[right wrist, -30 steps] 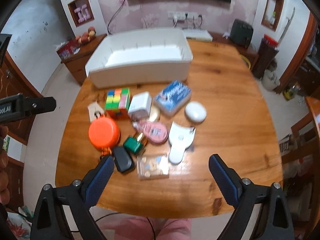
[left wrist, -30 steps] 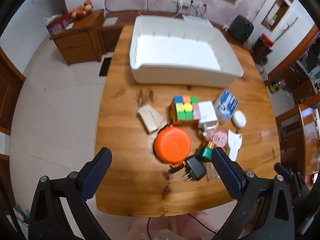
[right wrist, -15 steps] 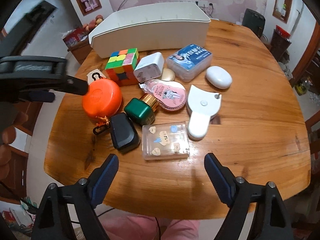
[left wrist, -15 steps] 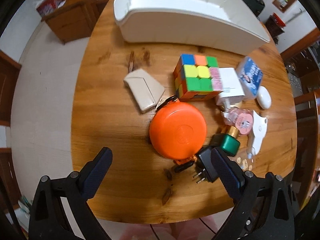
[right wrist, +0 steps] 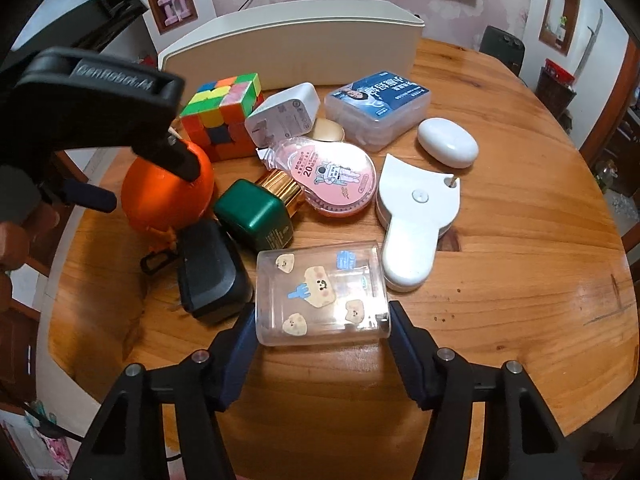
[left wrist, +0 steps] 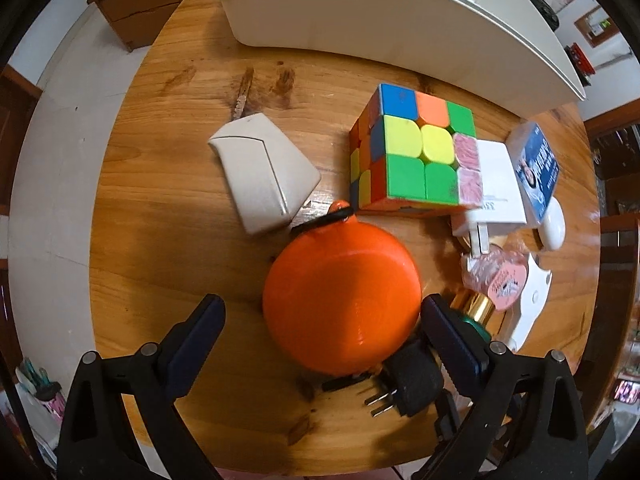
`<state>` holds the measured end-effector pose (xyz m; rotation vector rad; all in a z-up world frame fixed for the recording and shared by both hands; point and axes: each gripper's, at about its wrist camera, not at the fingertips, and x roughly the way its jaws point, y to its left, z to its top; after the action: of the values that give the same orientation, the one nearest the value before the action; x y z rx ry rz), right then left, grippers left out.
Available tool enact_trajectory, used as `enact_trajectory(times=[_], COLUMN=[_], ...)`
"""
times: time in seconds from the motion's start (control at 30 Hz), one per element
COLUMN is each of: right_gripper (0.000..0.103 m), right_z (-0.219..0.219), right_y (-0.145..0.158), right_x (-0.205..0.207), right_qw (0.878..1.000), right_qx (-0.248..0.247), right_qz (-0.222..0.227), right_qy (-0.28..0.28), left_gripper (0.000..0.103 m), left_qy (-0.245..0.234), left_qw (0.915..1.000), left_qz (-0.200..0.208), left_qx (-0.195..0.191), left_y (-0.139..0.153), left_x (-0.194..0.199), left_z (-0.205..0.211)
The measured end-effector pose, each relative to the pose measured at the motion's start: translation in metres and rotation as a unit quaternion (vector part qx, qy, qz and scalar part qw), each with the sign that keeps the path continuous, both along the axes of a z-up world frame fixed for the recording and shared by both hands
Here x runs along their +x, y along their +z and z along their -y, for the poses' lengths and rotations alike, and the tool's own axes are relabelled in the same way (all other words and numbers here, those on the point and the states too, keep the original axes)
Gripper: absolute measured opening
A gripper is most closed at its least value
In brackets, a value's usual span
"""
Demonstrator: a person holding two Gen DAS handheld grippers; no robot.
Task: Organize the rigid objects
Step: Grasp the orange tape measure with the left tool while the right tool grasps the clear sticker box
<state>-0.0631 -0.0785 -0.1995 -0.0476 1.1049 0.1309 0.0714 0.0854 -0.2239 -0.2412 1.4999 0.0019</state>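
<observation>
Clear plastic box with little cartoon stickers lies nearest on the round wooden table, between the blue pads of the right tool; both pads sit right against its short sides, though whether they press it I cannot tell. Just left of the box lies a black plug adapter, and beyond that a dark green bottle with a gold cap. The left tool stands open around the round orange plastic case, its right pad beside the case's edge, its left pad clear of it. Right of the box lies a white flat handled gadget, with a pink round tape dispenser beside it. Farther back sit a multicoloured puzzle cube, a white wall charger, a blue-labelled clear case and a white oval pod. A beige wedge-shaped piece lies left of the cube. At the far edge stands a large white plastic bin.
</observation>
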Motion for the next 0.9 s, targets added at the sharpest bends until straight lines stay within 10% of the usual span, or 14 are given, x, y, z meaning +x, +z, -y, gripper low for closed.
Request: enact_trajectory(times=[0.9], right_gripper=[0.061], right_z=[-0.007], right_y=[0.025], right_x=[-0.001], right_qw=[0.998], right_qx=[-0.004], right_qz=[0.044], right_qy=[0.042], left_gripper=[0.083], left_qy=[-0.022], left_qw=[0.9982], left_qz=[0.022], left_qx=[0.051], left_y=[0.053], left_x=[-0.055], left_z=[-0.043])
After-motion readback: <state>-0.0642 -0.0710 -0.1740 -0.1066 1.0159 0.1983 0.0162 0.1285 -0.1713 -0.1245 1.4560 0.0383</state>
